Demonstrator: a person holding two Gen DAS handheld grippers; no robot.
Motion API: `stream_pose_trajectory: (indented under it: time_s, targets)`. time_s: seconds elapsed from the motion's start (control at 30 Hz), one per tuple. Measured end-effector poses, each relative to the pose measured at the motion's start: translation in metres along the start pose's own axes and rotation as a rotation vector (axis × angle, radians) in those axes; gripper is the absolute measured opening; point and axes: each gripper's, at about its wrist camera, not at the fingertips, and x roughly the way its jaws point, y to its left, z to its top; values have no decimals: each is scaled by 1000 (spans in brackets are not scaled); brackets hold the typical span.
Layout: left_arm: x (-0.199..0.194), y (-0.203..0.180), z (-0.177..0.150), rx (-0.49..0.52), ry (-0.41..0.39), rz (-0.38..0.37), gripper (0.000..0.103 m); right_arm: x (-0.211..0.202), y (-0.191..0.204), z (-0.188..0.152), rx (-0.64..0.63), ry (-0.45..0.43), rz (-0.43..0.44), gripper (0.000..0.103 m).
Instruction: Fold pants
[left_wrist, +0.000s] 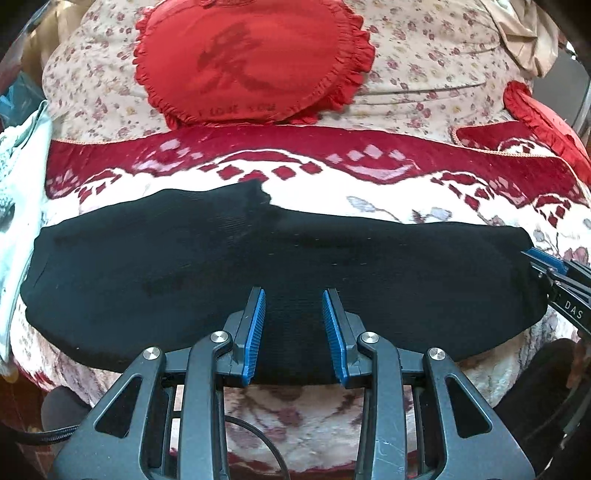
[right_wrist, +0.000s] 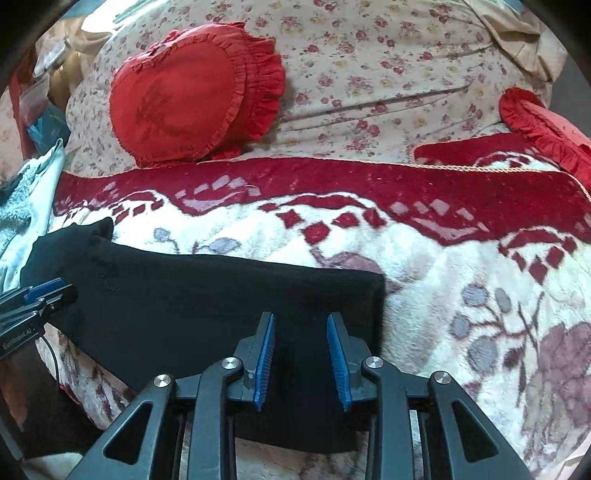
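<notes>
Black pants (left_wrist: 221, 258) lie flat in a long band across the red and white blanket; they also show in the right wrist view (right_wrist: 184, 295). My left gripper (left_wrist: 293, 295) is open, its blue pads over the pants' near edge around the middle. My right gripper (right_wrist: 300, 319) is open over the pants' right end, near its squared edge. The right gripper shows at the far right of the left wrist view (left_wrist: 554, 273). The left gripper shows at the far left of the right wrist view (right_wrist: 40, 295).
A red and white patterned blanket (left_wrist: 369, 184) covers the bed. A red heart-shaped frilled pillow (left_wrist: 251, 62) lies on a floral quilt (left_wrist: 424, 55) behind. Another red pillow (right_wrist: 546, 129) lies at the right. Pale cloth (left_wrist: 22, 166) sits at the left edge.
</notes>
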Motion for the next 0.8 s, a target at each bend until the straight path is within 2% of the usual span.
stream_pose_trajectory:
  time_s: [0.37, 0.4, 0.47, 0.53, 0.63, 0.8]
  targets:
    - [2, -27, 4, 60, 17, -63, 31, -6, -16, -5, 43, -3, 16, 29]
    - [3, -30, 4, 69, 22, -68, 34, -8, -22, -7, 62, -5, 19, 30]
    - [6, -35, 6, 83, 39, -88, 51, -10, -35, -12, 113, 3, 5, 33]
    - [8, -41, 8, 83, 41, -115, 52, -9, -46, -17, 159, 22, 2, 34]
    - [10, -55, 16, 106, 46, -150, 52, -10, -58, -27, 224, 31, 46, 36]
    - [15, -92, 34, 215, 50, -212, 52, -9, -62, -40, 279, 44, 120, 38]
